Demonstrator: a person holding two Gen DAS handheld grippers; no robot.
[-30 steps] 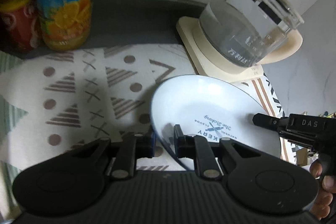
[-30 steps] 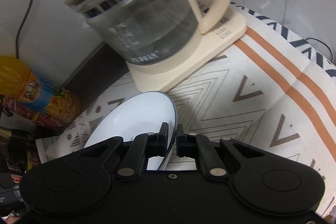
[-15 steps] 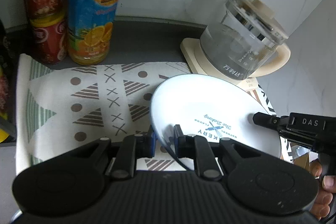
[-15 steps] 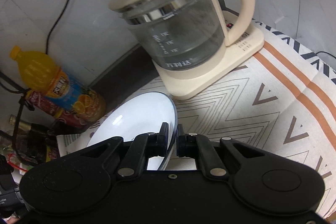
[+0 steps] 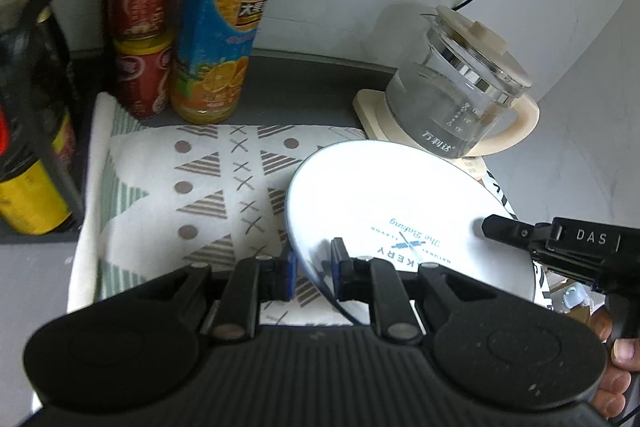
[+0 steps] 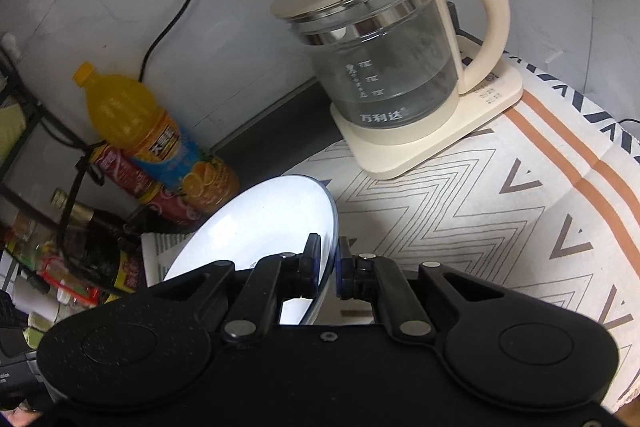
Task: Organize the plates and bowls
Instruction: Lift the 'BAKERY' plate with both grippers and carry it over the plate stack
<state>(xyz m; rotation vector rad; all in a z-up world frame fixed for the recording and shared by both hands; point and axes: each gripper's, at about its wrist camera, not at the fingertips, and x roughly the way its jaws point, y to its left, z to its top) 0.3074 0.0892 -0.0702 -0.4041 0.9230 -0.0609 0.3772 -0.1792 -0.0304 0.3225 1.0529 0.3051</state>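
White wall (image 6: pixel 248 7), dark countertop (image 5: pixel 304 87), patterned cloth (image 6: pixel 460 219), black cable (image 6: pixel 176 15)

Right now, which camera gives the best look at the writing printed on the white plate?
The left wrist view: the plate faces the camera, so its blue lettering shows, though upside down. Both the left gripper and the right gripper pinch its rim. The right wrist view catches the plate nearly edge-on, with hardly any print showing.

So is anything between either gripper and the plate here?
No. The left gripper and right gripper each have their jaws shut on opposite edges of the white plate, with nothing wedged between.
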